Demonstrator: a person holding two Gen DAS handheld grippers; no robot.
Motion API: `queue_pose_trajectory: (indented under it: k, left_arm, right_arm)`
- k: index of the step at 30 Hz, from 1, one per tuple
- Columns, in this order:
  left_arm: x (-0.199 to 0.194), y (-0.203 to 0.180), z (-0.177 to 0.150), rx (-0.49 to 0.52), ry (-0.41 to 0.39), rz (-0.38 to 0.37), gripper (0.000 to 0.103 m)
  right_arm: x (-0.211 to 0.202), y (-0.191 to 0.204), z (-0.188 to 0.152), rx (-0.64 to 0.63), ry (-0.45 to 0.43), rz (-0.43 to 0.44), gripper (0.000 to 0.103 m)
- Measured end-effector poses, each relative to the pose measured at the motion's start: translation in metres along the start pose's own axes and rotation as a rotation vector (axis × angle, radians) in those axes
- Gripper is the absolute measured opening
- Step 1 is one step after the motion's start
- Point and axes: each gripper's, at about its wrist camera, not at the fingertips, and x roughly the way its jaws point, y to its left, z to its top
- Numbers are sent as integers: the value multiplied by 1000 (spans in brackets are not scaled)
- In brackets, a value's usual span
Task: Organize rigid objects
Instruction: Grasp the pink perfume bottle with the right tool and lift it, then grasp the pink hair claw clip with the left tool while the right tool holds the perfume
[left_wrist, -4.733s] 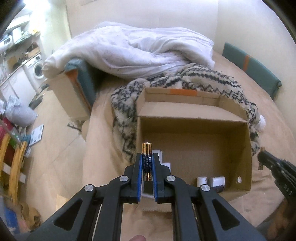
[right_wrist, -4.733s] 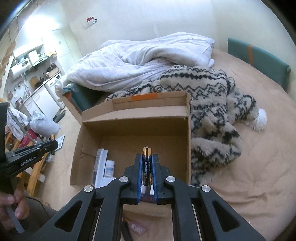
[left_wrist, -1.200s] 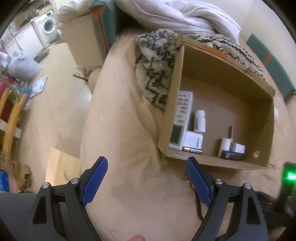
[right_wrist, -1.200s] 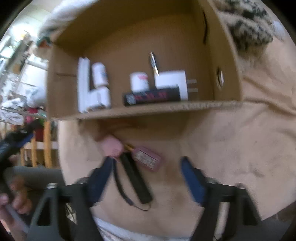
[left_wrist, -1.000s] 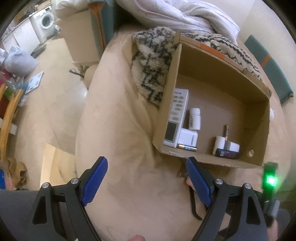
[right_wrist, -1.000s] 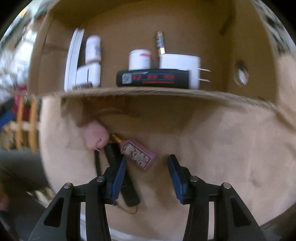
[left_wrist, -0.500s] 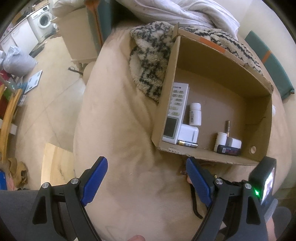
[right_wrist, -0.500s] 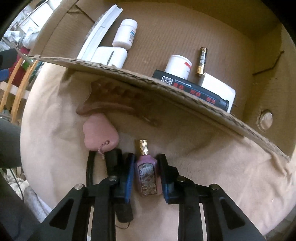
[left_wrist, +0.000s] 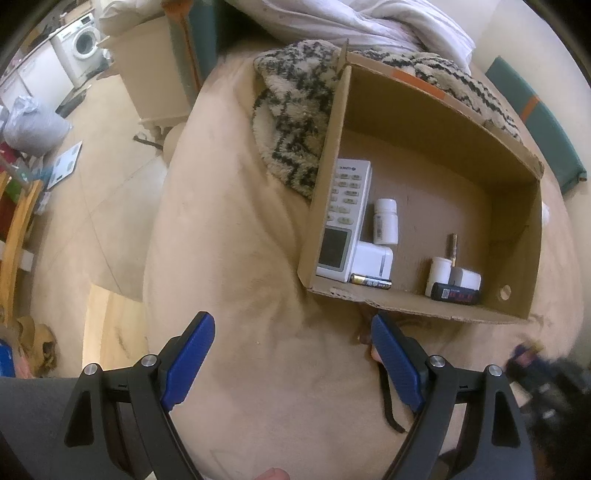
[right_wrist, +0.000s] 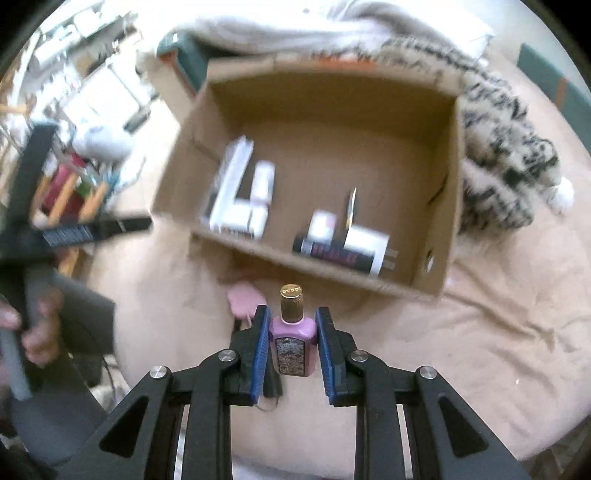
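On the left, the left gripper (left_wrist: 291, 363) is hanging spread and empty over the beige bed (left_wrist: 229, 258), leaving the approach free. Right of it, the right gripper (right_wrist: 293, 341) is pinching a pink perfume bottle (right_wrist: 293, 343) upright by its flat sides, near the cardboard box (right_wrist: 448, 206), probably heading for the box's empty floor.

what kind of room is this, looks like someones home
Most likely a small lived-in flat or studio. A rumpled white duvet and patterned fleece blanket cover a beige bed where a cardboard box sits, and a washing machine stands in the background.
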Motion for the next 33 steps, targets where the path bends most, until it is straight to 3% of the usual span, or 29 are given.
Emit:
queue_pose_trajectory:
  k: [8,11,13,17,24,29,33]
  left_arm:
    - [4,2,-1,1,-14,21,85]
    - [3,4,-2,1,-28,16,86]
    - [4,5,-4,2,-32,16,97]
    - [4,-1,-7,18,-22,-1,103]
    - [23,-42,-23,37,84,-40,103]
    - [62,-78,-26,36,169,2,103]
    - [87,-101,-23,68,172,52,103]
  right_arm:
    - [-40,-15,20,25,-197,31,26]
    - [-37,-19,17,37,-242,67,26]
    - [-30,-23,13,67,-236,70,26]
    - [-40,-25,15,74,-282,75,26]
    - [-49,-54,17,205,-295,121,26]
    - [-55,-63,20,228,-310,150,26]
    - [-56,-63,18,221,-304,158,26]
